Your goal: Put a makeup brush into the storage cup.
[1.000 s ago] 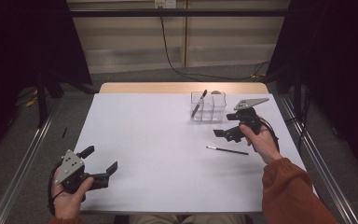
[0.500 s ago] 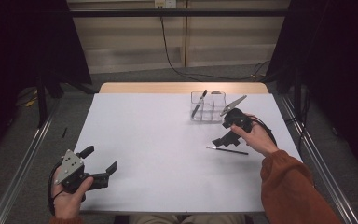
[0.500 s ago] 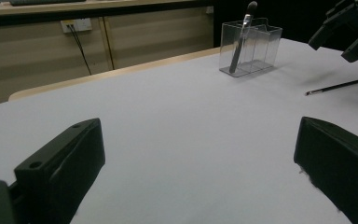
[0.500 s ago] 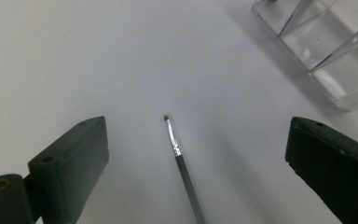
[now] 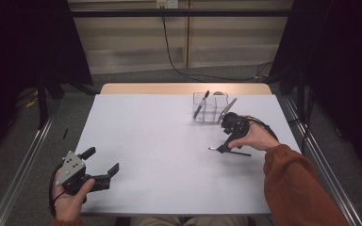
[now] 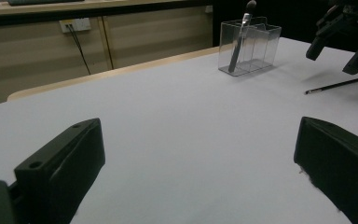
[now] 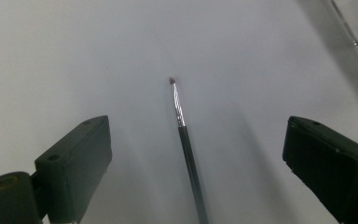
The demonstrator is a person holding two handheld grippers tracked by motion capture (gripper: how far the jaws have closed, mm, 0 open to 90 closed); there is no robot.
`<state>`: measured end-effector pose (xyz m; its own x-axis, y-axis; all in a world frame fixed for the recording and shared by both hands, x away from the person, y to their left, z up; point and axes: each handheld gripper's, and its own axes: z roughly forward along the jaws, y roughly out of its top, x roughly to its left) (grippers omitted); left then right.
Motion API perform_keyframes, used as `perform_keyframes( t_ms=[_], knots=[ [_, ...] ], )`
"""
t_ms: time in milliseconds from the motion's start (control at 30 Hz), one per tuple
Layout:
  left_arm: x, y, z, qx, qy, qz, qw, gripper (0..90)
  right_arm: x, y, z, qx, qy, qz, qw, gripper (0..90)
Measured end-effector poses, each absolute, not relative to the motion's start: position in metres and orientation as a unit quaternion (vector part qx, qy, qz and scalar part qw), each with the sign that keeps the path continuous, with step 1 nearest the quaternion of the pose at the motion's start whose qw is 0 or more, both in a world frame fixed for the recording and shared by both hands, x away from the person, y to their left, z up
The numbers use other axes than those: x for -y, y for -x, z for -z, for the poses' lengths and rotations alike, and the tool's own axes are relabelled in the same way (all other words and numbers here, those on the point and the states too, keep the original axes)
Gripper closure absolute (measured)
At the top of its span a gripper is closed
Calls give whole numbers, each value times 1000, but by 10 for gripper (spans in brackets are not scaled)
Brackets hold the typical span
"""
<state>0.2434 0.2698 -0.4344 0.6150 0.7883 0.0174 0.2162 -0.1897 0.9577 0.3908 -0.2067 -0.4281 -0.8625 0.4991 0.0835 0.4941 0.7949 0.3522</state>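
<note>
**Tongs poised over a slim brush on the white bench**

Nearest the person, the left tongs rested by the bench's near left corner, jaws spread and holding nothing. Toward the right edge, the right tongs tilted down over a thin black brush lying flat on the white surface, jaws likewise parted and empty, the brush between them but not yet touched. Beyond, near the far edge, stood a clear organizer with a dark brush leaning in one compartment.

The likely step was a pick-up of the lying brush. The risk, judged from here: the handle was slim and flat on the surface, so jaws closing too high could miss it, or a glancing pad could roll it aside.

The right gripper view showed the brush running lengthwise between the jaws, silver ferrule and small tip pointing away, detail lost from above. The left gripper view gave the organizer in side profile, with the right tongs hanging above the brush.
</note>
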Motion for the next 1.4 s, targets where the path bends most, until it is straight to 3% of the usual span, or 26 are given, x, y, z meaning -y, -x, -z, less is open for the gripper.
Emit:
perform_keyframes(
  t_ms=[100,733,1400],
  knots=[
    [-269,-243,434,-347,-723,-267,534,19,203,-390,433,-955,-249,-162,14,57],
    [-269,-244,435,-346,-725,-268,532,19,198,-394,451,-969,-219,-109,-31,448],
    [-269,-243,435,-344,-727,-267,531,18,186,-395,450,-981,-186,-62,-11,728]
  ],
)
